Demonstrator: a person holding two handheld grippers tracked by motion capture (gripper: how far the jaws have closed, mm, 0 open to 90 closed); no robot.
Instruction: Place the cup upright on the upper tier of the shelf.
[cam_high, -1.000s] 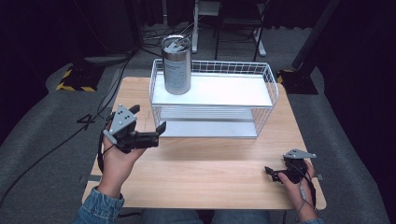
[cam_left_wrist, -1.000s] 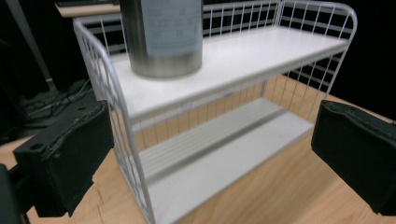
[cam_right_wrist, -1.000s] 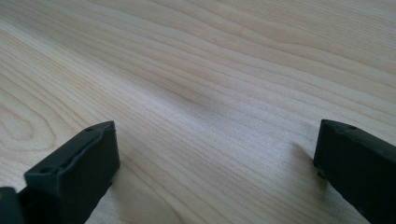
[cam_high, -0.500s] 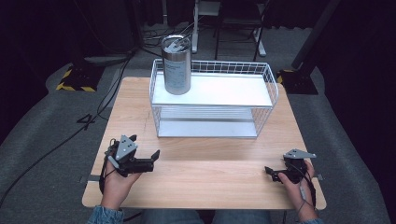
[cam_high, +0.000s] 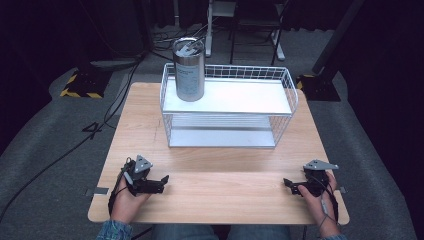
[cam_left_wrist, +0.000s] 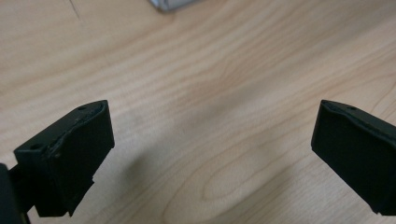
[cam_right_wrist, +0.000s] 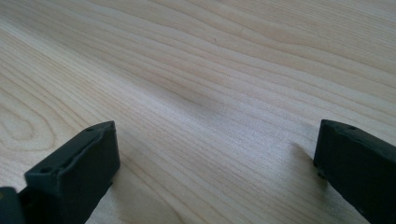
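A steel tumbler (cam_high: 189, 69) stands upright on the left end of the top shelf of a white wire rack (cam_high: 228, 107) at the back of the wooden table (cam_high: 220, 185). My left gripper (cam_high: 161, 183) rests low at the table's front left, open, nothing between its jaws. In the left gripper view the jaws stand wide apart over bare wood, with a corner of the rack's base (cam_left_wrist: 173, 3) at the top edge. My right gripper (cam_high: 289, 185) lies at the front right, also open and empty, its jaws wide apart over wood in the right gripper view.
The rack takes up the back half of the table, with a lower shelf (cam_high: 222, 136) under the top one. Cables (cam_high: 90, 135) run over the grey floor at the left. A chair base (cam_high: 250, 30) and a dark stand (cam_high: 320, 75) sit behind the table.
My left gripper has drawn back from near the rack's left front corner and down to the table's front left. The right gripper has stayed still.
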